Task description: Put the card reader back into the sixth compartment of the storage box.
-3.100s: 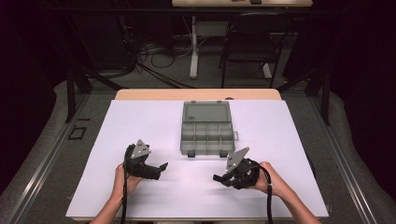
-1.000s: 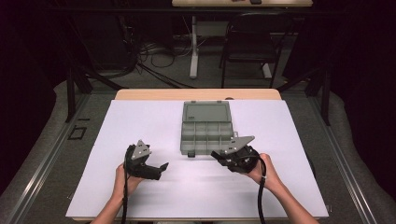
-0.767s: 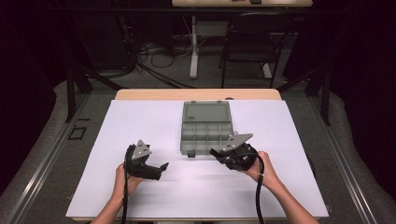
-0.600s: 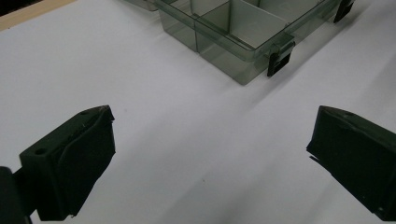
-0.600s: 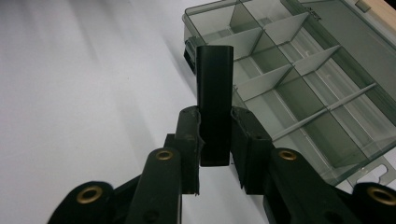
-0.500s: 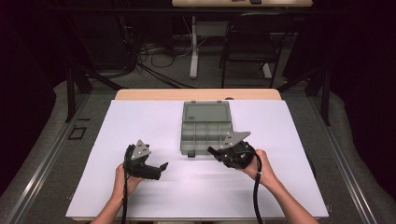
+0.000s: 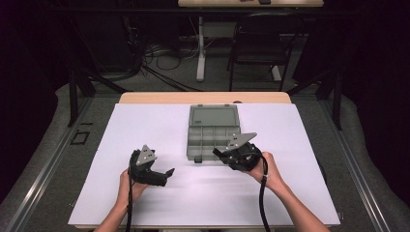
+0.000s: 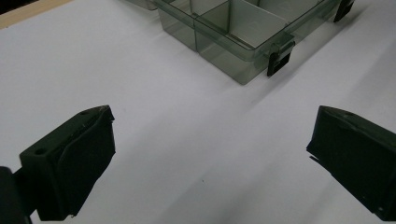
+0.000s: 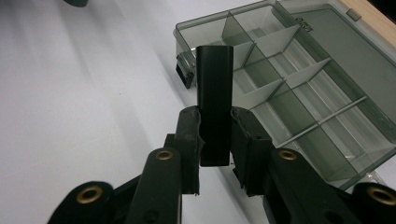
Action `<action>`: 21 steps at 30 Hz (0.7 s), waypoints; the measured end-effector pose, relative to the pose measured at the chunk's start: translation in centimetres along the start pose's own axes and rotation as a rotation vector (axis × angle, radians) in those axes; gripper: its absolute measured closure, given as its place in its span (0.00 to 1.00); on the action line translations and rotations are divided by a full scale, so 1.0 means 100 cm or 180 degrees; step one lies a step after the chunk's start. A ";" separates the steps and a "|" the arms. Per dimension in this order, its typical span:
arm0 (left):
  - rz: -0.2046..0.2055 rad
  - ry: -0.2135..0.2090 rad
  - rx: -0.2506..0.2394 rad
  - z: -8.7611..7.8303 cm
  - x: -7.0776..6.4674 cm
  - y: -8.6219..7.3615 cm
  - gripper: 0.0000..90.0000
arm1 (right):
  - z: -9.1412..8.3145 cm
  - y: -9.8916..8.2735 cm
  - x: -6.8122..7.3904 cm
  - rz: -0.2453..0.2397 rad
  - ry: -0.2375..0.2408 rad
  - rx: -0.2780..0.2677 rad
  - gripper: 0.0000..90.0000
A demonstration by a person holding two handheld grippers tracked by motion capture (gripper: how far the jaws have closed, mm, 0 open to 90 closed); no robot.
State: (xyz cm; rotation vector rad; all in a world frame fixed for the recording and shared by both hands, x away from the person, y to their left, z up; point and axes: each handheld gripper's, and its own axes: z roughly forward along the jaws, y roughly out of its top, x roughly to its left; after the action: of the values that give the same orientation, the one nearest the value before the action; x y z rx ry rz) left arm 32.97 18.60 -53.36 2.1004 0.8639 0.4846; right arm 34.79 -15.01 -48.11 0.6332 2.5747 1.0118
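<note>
Block (image 9: 214, 105), black, oblong, clamped upright between right gripper (image 9: 215, 140) jaws, hovering at 5 o'clock edge of open organizer box (image 7: 213, 134). Left gripper (image 8: 210, 154) spread wide, empty, at 7 o'clock. Advice: centre block over near compartment, clear dividers, lower squarely before release.

Upright black block (image 9: 214, 105) over open organizer box (image 9: 327, 93)

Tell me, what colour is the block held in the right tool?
Black. The block shows best in the right gripper view.
</note>
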 end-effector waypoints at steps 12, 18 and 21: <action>0.0000 0.0002 -0.0006 0.000 0.000 0.000 0.00 | 0.005 0.012 -0.003 0.0031 -0.0033 -0.0028 0.82; 0.0011 0.0013 -0.0008 -0.001 0.001 0.000 0.00 | 0.007 0.014 -0.006 0.0066 -0.0061 -0.0041 0.82; 0.0005 0.0014 -0.0011 -0.001 0.000 0.000 0.00 | 0.007 0.015 -0.007 0.0086 -0.0076 -0.0046 0.82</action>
State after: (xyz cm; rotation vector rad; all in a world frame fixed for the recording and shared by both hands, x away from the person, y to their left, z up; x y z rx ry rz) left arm 32.96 18.67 -53.30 2.0978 0.8635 0.4915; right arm 36.11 -13.94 -47.49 0.6741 2.5426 1.0242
